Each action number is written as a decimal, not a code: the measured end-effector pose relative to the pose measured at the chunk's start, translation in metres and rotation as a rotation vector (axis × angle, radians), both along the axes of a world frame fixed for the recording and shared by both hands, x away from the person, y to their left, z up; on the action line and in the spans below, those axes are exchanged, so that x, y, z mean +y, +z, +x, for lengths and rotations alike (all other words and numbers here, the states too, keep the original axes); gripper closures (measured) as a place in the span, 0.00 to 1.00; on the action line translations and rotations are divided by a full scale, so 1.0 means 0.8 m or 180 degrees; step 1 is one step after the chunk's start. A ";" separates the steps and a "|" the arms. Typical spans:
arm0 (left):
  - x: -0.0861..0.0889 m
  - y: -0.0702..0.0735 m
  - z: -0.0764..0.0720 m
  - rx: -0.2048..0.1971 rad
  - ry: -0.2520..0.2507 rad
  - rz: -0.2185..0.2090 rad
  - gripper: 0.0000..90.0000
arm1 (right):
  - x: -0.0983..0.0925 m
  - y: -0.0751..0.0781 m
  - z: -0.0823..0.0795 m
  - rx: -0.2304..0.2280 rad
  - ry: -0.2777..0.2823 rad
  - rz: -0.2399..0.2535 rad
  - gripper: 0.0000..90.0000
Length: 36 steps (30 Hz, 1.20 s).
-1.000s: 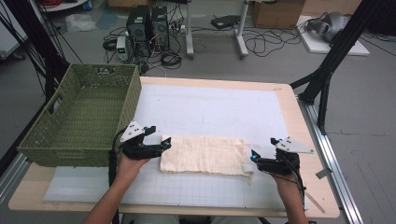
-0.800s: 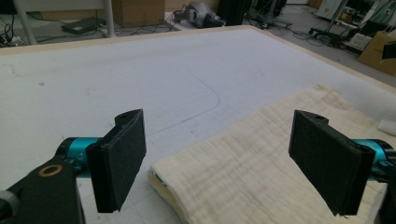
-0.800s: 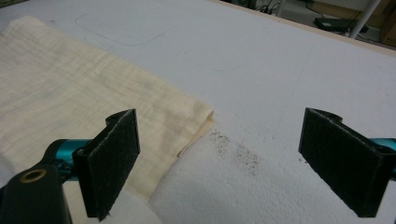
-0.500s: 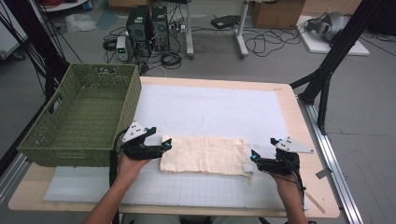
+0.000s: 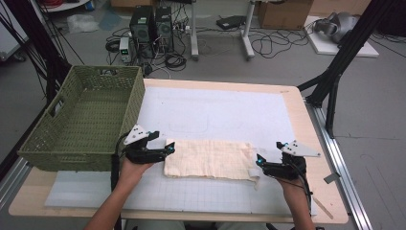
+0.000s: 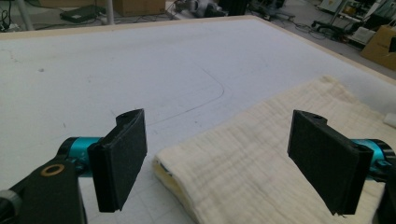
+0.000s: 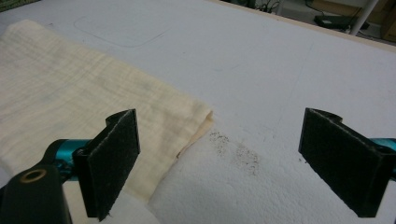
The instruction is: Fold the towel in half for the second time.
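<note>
A folded cream cloth (image 5: pixel 209 159) lies flat on the white mat near the table's front. My left gripper (image 5: pixel 168 149) is open at the cloth's left end; in the left gripper view the folded corner of the cloth (image 6: pixel 243 172) sits between its wide-apart jaws (image 6: pixel 219 163). At the cloth's right end my right gripper (image 5: pixel 259 165) is also open. In the right gripper view the cloth's far right corner (image 7: pixel 93 98) lies by the left jaw, with bare mat between the jaws (image 7: pixel 233 163).
A green woven basket (image 5: pixel 81 120) stands on the table's left side, close behind my left hand. The white mat (image 5: pixel 215 110) stretches behind the cloth. The table's wooden rim (image 5: pixel 316 143) runs along the right. A small white tag (image 5: pixel 254 173) hangs at the cloth's front right corner.
My left gripper has crept a little right toward the cloth's left end. The right gripper and the cloth have stayed put.
</note>
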<state>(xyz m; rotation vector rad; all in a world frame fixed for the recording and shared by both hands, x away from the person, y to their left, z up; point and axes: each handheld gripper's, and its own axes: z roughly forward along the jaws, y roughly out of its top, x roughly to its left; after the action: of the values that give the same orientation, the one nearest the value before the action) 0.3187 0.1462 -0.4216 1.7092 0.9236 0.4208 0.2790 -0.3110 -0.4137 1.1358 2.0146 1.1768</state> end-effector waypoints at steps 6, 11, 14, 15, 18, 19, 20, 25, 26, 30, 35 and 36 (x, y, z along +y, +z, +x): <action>-0.001 0.004 0.010 0.0002 0.0057 0.0121 0.26 | 0.003 -0.002 0.001 0.0036 0.0050 -0.0011 0.13; -0.001 0.003 0.025 0.0118 0.0117 0.0230 0.32 | 0.006 -0.004 0.001 0.0064 0.0075 -0.0003 0.13; -0.003 0.000 0.038 0.0235 0.0074 0.0322 0.39 | 0.007 -0.004 0.001 0.0061 0.0075 -0.0020 0.13; -0.005 -0.001 0.042 0.0260 0.0057 0.0331 0.40 | 0.007 -0.004 0.001 0.0062 0.0075 -0.0028 0.13; -0.015 -0.010 0.051 0.0366 -0.0005 0.0449 0.43 | 0.006 -0.004 0.001 0.0069 0.0053 -0.0008 0.13; -0.018 -0.014 0.054 0.0398 -0.0001 0.0531 0.44 | 0.005 -0.004 0.000 0.0061 0.0048 -0.0012 0.13; -0.021 -0.018 0.056 0.0432 -0.0003 0.0580 0.44 | 0.005 -0.004 0.000 0.0061 0.0045 -0.0016 0.13; -0.028 -0.029 0.059 0.0474 -0.0078 0.0907 0.50 | 0.004 -0.005 0.000 0.0073 0.0043 -0.0020 0.13; -0.029 -0.029 0.059 0.0473 -0.0084 0.0946 0.52 | 0.004 -0.005 0.000 0.0085 0.0043 -0.0019 0.13; -0.030 -0.033 0.059 0.0474 -0.0153 0.1045 0.57 | 0.004 -0.006 0.000 0.0099 0.0044 -0.0020 0.13; -0.025 -0.037 0.058 0.0445 -0.0191 0.0943 0.62 | 0.007 -0.007 0.002 0.0106 0.0061 -0.0058 0.13; -0.025 -0.037 0.058 0.0446 -0.0190 0.0930 0.63 | 0.008 -0.007 0.002 0.0121 0.0060 -0.0050 0.13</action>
<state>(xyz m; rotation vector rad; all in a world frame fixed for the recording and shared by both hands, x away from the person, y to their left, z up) 0.3650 0.1264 -0.4509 2.0489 0.9438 0.4155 0.2808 -0.3047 -0.4197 1.1418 2.0638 1.1549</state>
